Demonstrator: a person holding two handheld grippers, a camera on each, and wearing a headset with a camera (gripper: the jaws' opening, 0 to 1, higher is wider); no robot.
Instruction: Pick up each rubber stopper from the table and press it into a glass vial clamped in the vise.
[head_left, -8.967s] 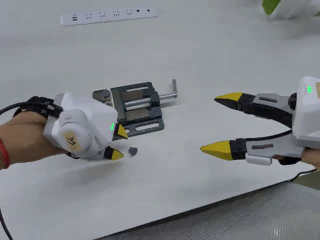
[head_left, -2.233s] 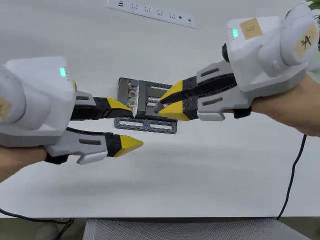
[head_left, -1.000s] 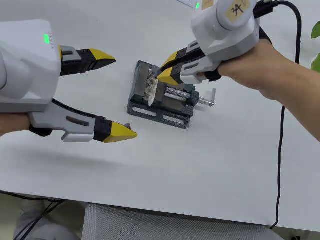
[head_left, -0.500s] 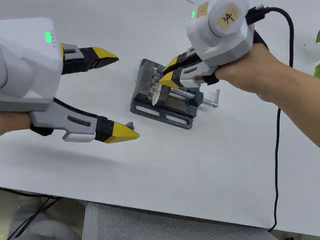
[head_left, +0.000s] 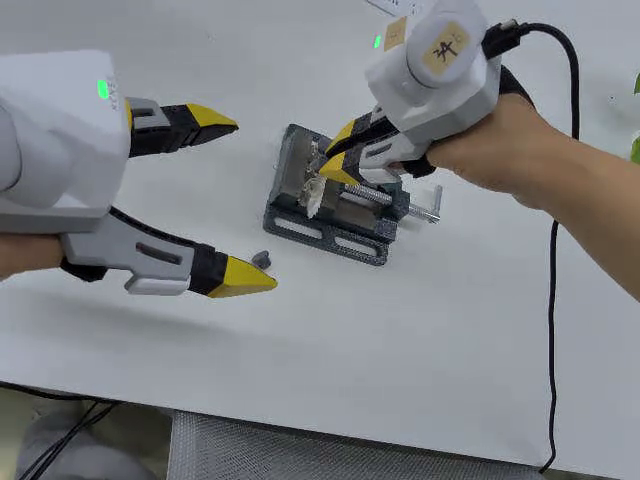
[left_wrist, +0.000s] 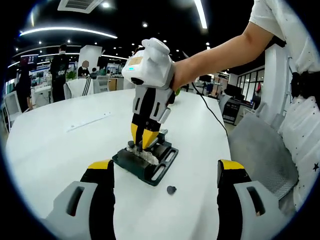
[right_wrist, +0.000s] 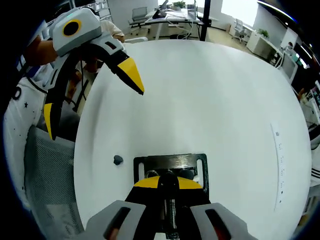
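Rubber stopper (head_left: 262, 259) lying loose on the counter (head_left: 400, 330), just beside the vise (head_left: 335, 238) and near the lower jaw of the left hand-held gripper (head_left: 230, 200), whose jaws stand wide apart and empty. The right hand-held gripper (head_left: 335, 155) has its jaws drawn nearly together on a small dark piece, judged to be a second stopper (right_wrist: 168, 178). Its tips now meet the glass vial (head_left: 312, 192) clamped in the vise; a second ago they stood at the vise's far edge, clear of the glass. Inference: approach has given way to pressing-in. Whether the held piece is seated cannot be told. The loose stopper remains to be fetched.
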